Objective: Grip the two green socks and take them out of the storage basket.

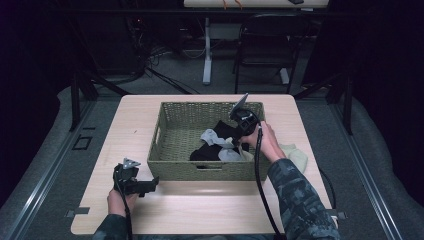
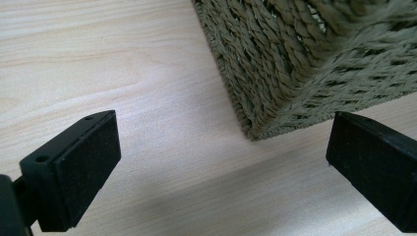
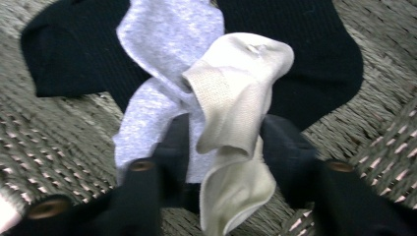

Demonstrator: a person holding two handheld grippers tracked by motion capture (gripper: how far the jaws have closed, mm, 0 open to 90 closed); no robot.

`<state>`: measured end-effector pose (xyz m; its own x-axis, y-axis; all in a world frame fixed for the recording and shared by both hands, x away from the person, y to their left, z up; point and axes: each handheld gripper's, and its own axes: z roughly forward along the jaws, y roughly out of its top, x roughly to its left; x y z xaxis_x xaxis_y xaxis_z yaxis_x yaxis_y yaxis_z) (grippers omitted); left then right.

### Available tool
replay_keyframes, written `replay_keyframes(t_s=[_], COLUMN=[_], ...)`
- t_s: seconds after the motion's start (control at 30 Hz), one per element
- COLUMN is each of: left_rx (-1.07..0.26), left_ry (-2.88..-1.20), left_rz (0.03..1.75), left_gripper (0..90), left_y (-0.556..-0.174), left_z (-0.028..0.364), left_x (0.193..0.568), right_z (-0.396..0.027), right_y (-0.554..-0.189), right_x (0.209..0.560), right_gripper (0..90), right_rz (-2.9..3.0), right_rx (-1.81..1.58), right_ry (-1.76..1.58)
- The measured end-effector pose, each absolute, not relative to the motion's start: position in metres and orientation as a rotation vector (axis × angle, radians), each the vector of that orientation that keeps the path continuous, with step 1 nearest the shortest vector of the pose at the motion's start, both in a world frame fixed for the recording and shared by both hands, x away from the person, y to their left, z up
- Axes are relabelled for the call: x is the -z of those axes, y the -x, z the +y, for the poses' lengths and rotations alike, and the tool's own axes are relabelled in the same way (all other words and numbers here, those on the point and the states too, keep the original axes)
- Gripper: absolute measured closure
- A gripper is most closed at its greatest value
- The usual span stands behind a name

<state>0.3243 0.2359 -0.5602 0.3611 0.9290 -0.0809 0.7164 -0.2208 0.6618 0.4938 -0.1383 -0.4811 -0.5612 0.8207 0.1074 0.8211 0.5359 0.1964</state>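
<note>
The right gripper [image 1: 243,131] is down inside the woven basket [image 1: 172,162], right of centre in the high view, and its fingers [image 3: 147,196] are pinched on a cream sock [image 3: 236,123] that bunches up between them in the middle of the right gripper view. That sock lies draped over a grey sock [image 3: 162,54], which sits on a black garment [image 3: 64,54] spread across the upper part of that frame. The worry from where I stand is the tangle: the grey sock lies right against the left finger, so lifting could drag it along, or the cream one could slide out, since only a fold looks caught. A second pale cloth [image 1: 295,152] rests on the counter [image 1: 225,210] just right of the basket, beside the person's right hand [image 1: 270,142]. At lower left of the high view the left gripper [image 1: 150,185] waits with its fingers spread wide and empty, near the basket's front corner; a careless nudge there could shove the basket sideways.
</note>
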Motion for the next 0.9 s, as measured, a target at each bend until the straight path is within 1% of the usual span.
replay_keyframes(t_s=[0.03,0.13,0.17,0.2,0.43,0.47,0.7,0.73,0.9], left_rx=[-0.446,-0.446,-0.446,-0.445,-0.443,-0.443,-0.437,-0.435,-0.431], left_ry=[-2.011,-2.009,-2.009,-2.009,-2.01,-2.01,-2.002,-2.005,-2.004], left_rz=[1.421,1.421,1.421,1.42,1.425,1.423,1.426,1.427,1.43], left_gripper=[0.0,0.0,0.0,0.0,0.0,0.0,0.0,0.0,0.0], left_y=[-0.324,-0.324,-0.324,-0.324,-0.325,-0.325,-0.325,-0.326,-0.326], left_z=[0.236,0.236,0.236,0.236,0.236,0.236,0.236,0.236,0.237], left_x=[0.56,0.56,0.56,0.56,0.56,0.56,0.561,0.562,0.562], right_z=[-0.139,-0.138,-0.138,-0.139,-0.14,-0.142,-0.144,-0.145,-0.146], right_y=[-0.495,-0.494,-0.494,-0.493,-0.49,-0.49,-0.488,-0.489,-0.49], right_x=[0.48,0.478,0.478,0.475,0.456,0.448,0.428,0.421,0.412], right_gripper=[67.5,81.3,81.3,83.3,84.1,84.2,84.5,84.5,84.6], right_rz=[-2.763,-2.761,-2.761,-2.771,-2.788,-2.799,-2.805,-2.814,-2.825], right_rx=[0.307,0.309,0.309,0.31,0.321,0.322,0.381,0.353,0.36], right_ry=[1.45,1.453,1.453,1.448,1.42,1.403,1.41,1.385,1.373])
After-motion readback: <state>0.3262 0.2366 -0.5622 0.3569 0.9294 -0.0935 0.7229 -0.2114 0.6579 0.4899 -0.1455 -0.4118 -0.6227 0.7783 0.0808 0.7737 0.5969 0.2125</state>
